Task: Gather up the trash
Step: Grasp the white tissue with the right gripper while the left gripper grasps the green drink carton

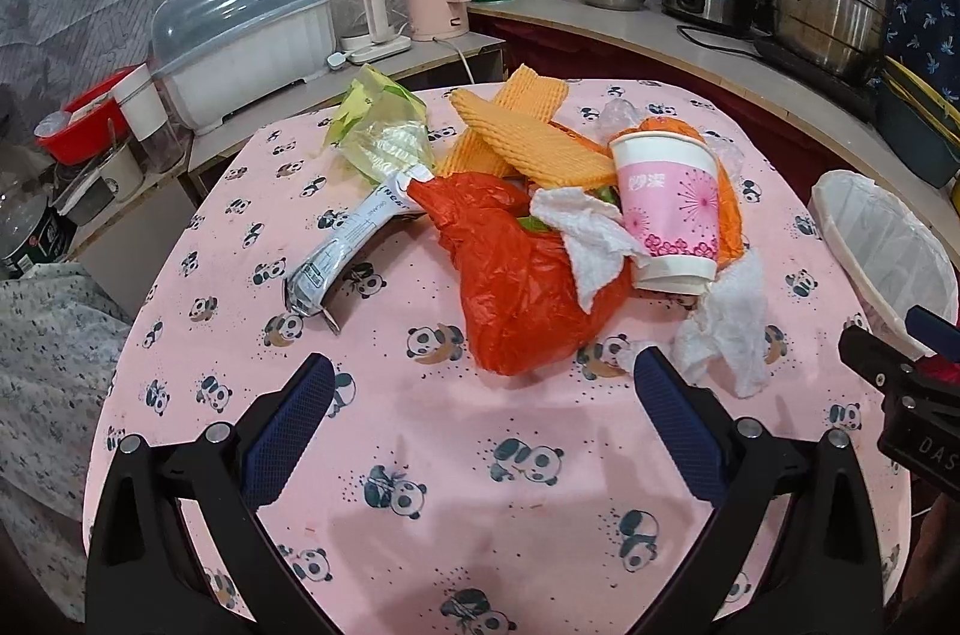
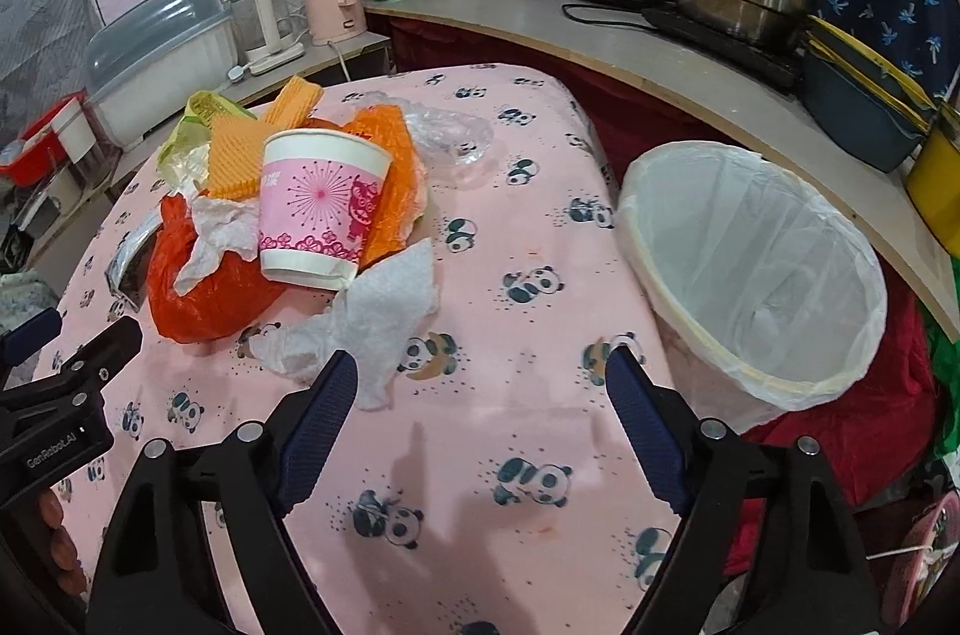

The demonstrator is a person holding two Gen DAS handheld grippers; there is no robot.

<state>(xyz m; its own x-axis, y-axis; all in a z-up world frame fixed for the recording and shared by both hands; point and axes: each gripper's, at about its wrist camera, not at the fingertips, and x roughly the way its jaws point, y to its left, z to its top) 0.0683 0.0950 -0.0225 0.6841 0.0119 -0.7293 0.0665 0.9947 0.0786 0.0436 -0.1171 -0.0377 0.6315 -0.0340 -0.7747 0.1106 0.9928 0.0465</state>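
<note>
My left gripper (image 1: 483, 383) and my right gripper (image 2: 480, 383) are alike: black plastic arms with silver screws and dark blue textured pads (image 1: 288, 431). White lettering marks the black body of each.

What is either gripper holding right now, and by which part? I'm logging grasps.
Nothing. The left gripper and right gripper both stand open over the tablecloth, empty.

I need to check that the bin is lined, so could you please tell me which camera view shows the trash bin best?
The right wrist view: the trash bin stands beside the table with its whole rim, its white liner and its inside visible. The left wrist view catches only part of its rim and liner at the right edge of the picture.
</note>
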